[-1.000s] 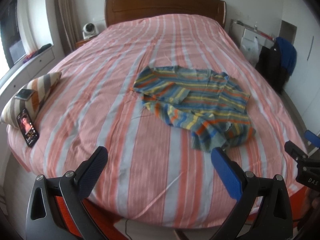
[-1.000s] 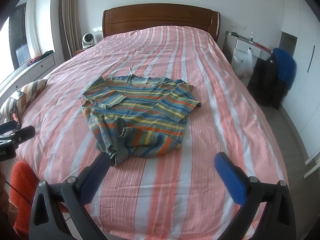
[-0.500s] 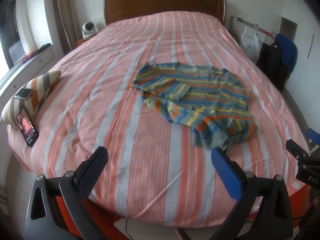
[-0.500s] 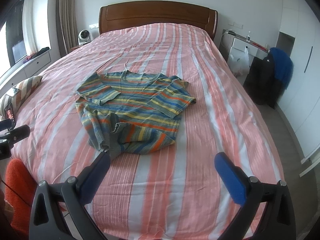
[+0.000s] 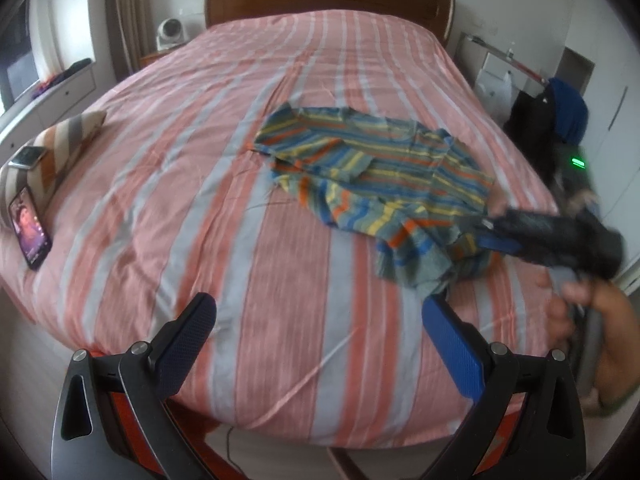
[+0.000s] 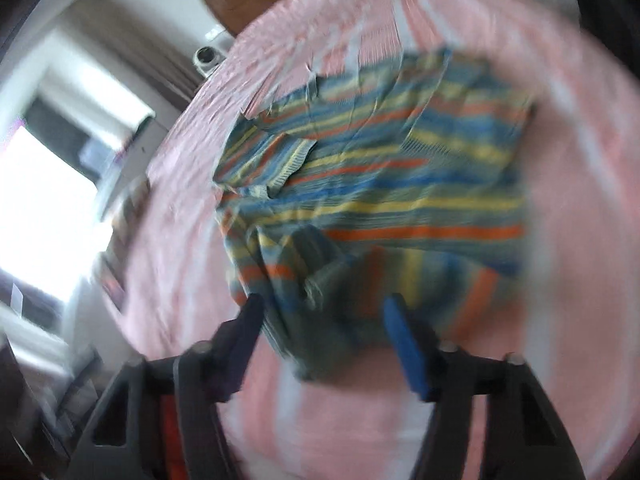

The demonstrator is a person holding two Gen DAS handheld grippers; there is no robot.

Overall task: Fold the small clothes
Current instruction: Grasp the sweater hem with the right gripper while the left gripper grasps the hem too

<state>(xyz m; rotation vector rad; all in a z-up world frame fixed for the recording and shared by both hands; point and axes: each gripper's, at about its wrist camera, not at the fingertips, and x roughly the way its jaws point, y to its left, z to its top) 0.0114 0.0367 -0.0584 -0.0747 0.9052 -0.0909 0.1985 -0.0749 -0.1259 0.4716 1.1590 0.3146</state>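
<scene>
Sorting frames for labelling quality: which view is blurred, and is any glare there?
Right wrist view: heavy motion smear over the striped shirt and right claw, window blown out white at left. Left wrist view: mostly sharp, fisheye-curved bed; only the right claw is smeared.

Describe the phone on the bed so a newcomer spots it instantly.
Start at the bed's pink-striped cover and follow it to the edge nearest the window. A zigzag-patterned cushion lies there; the phone rests flat just in front of it. It is the dark slab with a lit screen.
</scene>
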